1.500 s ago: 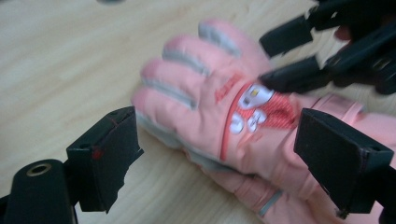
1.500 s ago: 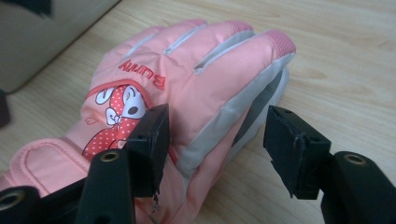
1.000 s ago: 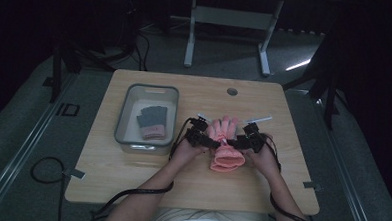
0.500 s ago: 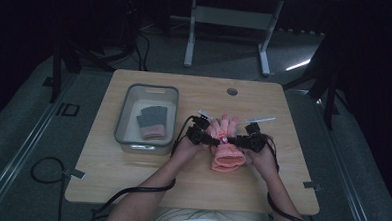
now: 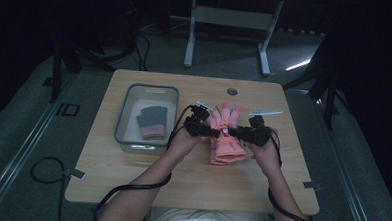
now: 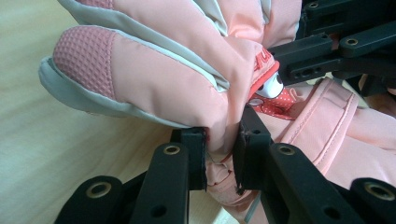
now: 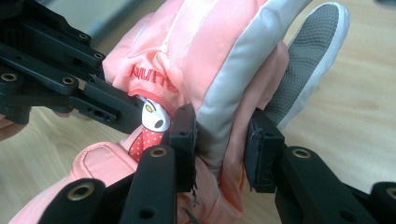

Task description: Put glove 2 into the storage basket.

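A pink padded glove [image 5: 226, 138] with grey trim lies at the middle of the table [image 5: 131, 172], its fingers pointing away from me. My left gripper [image 5: 214, 133] has just been closing and is shut on the glove's left edge; in the left gripper view its pads pinch the pink fabric [image 6: 224, 135]. My right gripper [image 5: 234, 133] has likewise been closing and is shut on the glove's right edge, squeezing a thick fold [image 7: 224, 116]. Both grippers point inward at each other across the glove [image 6: 177, 60]. A cartoon patch [image 7: 152, 114] shows on the glove's back.
A grey bin [image 5: 146, 116] stands left of the glove and holds a dark grey glove with a pink cuff [image 5: 151, 121]. Small white strips [image 5: 265, 113] lie behind the right gripper. A round hole [image 5: 232, 91] sits near the table's far edge.
Both grippers have closed on the glove's sides and risen a little, lifting its middle. The bin and its contents have not moved.
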`<move>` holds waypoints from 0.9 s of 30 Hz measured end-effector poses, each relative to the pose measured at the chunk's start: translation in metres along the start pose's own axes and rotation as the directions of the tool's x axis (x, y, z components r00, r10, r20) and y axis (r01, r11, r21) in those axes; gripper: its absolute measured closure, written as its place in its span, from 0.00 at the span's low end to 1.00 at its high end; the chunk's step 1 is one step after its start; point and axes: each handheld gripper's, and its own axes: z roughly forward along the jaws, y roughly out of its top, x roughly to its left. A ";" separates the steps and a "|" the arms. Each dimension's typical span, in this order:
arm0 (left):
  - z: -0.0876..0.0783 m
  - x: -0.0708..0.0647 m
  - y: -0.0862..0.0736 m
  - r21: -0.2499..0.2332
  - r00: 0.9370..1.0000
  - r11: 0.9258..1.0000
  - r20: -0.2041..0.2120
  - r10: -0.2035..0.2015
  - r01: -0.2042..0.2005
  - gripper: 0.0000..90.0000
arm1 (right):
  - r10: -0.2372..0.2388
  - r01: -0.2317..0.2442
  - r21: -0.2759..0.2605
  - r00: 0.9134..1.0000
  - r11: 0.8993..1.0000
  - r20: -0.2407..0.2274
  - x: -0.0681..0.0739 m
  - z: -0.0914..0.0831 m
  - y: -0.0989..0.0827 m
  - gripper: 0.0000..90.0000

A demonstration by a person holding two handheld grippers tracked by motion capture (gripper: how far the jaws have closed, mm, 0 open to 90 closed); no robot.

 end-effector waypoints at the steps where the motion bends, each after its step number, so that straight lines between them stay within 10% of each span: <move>1: -0.003 -0.001 0.002 0.000 1.000 1.000 -0.004 0.010 -0.010 0.85 | -0.003 0.003 -0.011 1.000 1.000 -0.002 0.002 -0.003 0.004 0.75; 27: -0.104 0.010 0.028 -0.095 0.993 0.994 -0.111 0.037 -0.047 0.85 | -0.144 0.141 -0.091 0.989 0.986 -0.029 0.061 -0.004 0.088 0.75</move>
